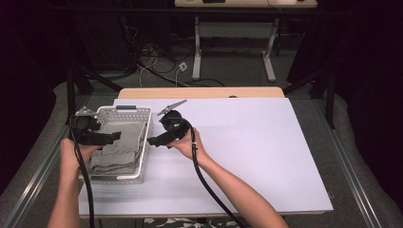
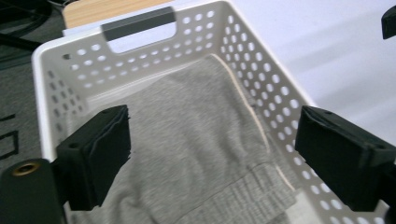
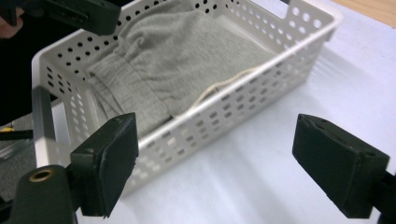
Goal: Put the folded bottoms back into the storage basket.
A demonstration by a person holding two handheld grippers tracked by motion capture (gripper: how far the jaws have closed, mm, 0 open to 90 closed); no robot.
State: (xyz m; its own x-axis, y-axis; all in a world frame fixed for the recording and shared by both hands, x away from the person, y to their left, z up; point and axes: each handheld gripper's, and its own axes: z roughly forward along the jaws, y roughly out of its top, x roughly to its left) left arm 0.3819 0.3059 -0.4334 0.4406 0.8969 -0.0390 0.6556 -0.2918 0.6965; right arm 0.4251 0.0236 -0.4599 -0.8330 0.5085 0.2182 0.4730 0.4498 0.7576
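A white perforated basket (image 1: pixel 124 110) stands on the left part of the table and holds a folded grey garment (image 1: pixel 118 148). My left gripper (image 1: pixel 115 137) hangs over the basket's left side, its jaws open above the garment (image 2: pixel 187 107) with nothing between them. In the left gripper view the basket's rim (image 2: pixel 46 51) and grey handle frame the cloth. My right gripper (image 1: pixel 153 140) is just outside the basket's right wall (image 3: pixel 243 107), jaws open and empty over the white tabletop. The right gripper view looks across that wall at the garment (image 3: pixel 187 51), with the left gripper (image 3: pixel 84 14) beyond.
The white sheet (image 1: pixel 256 142) covers most of the table, with a wooden edge (image 1: pixel 199 91) at the far side. Beyond it, cables and a desk frame (image 1: pixel 233 47) stand on the floor. Both of the person's forearms enter from the bottom.
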